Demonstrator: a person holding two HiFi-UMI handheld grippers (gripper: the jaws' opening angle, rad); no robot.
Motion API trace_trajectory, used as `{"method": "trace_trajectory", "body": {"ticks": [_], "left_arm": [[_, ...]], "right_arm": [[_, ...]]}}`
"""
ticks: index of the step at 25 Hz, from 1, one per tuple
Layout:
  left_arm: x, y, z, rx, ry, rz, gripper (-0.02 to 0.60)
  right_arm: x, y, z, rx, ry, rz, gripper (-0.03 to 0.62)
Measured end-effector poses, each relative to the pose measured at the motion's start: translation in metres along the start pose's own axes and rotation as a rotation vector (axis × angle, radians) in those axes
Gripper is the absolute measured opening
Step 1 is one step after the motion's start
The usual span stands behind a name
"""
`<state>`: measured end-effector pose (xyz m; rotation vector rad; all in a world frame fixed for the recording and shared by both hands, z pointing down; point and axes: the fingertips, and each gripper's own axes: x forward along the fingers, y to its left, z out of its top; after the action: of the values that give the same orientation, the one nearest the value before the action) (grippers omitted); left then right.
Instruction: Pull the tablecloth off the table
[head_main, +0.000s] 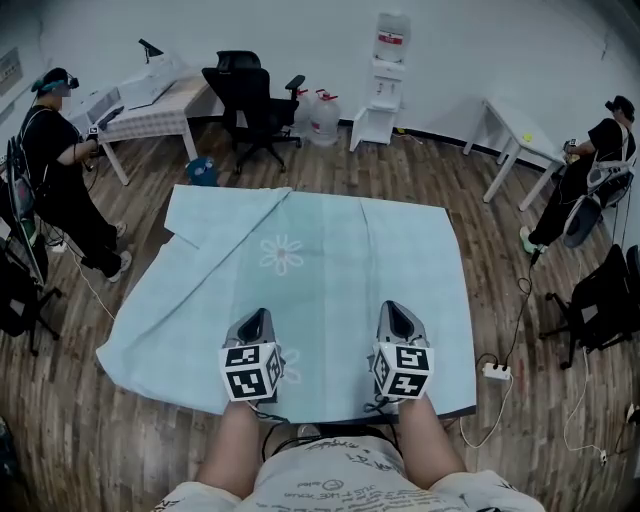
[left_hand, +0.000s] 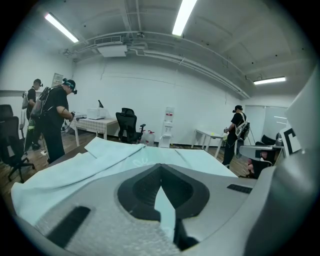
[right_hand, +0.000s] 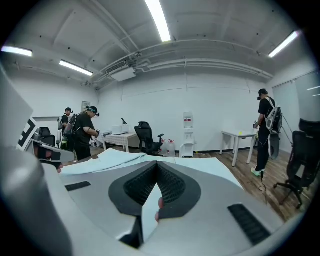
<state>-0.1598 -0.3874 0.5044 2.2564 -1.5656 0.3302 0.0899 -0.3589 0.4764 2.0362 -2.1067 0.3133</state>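
**Tablecloth** (head_main: 350, 250): pale blue, spread flat over the table (head_main: 440, 414). Of the table we see only a dark strip at the near edge. The far left corner (head_main: 225, 215) is folded back onto the cloth. A white flower print (head_main: 282, 255) lies near the middle.

**Left gripper** (head_main: 256, 314): over the near part of the cloth, left of centre, pointing away from us. Its marker cube (head_main: 250, 371) is at the rear. In the left gripper view (left_hand: 160, 167) the jaws are clenched and the tips meet. A thin pale blue wedge shows in the slit behind the tips. We cannot tell whether this is cloth nipped there or cloth seen through the slit. In the head view the cloth round the tips lies flat.

**Right gripper** (head_main: 398, 306): beside the left one, apart from it, about level, also over the near part of the cloth. In the right gripper view (right_hand: 157, 181) the jaws are likewise pressed together at the tips, with the same pale wedge behind them. We see nothing clamped.

**Room:**
- The floor (head_main: 480, 190) is wooden.
- An office chair (head_main: 245, 95) stands beyond the far edge, with a water dispenser (head_main: 385, 80) to its right.
- One person (head_main: 55, 150) stands at a checked table (head_main: 150, 110) far left.
- Another person (head_main: 590, 170) stands by a white table (head_main: 520, 135) far right.
- A power strip (head_main: 495, 370) lies on the floor near the near right corner.
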Motion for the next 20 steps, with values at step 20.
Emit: {"method": "trace_trajectory", "body": {"ticks": [20], "left_arm": [[0.182,0.166,-0.084,-0.003,0.331,0.203,0.250]], "right_arm": [[0.168,-0.161,-0.150,0.111,0.409,-0.082,0.127]]}}
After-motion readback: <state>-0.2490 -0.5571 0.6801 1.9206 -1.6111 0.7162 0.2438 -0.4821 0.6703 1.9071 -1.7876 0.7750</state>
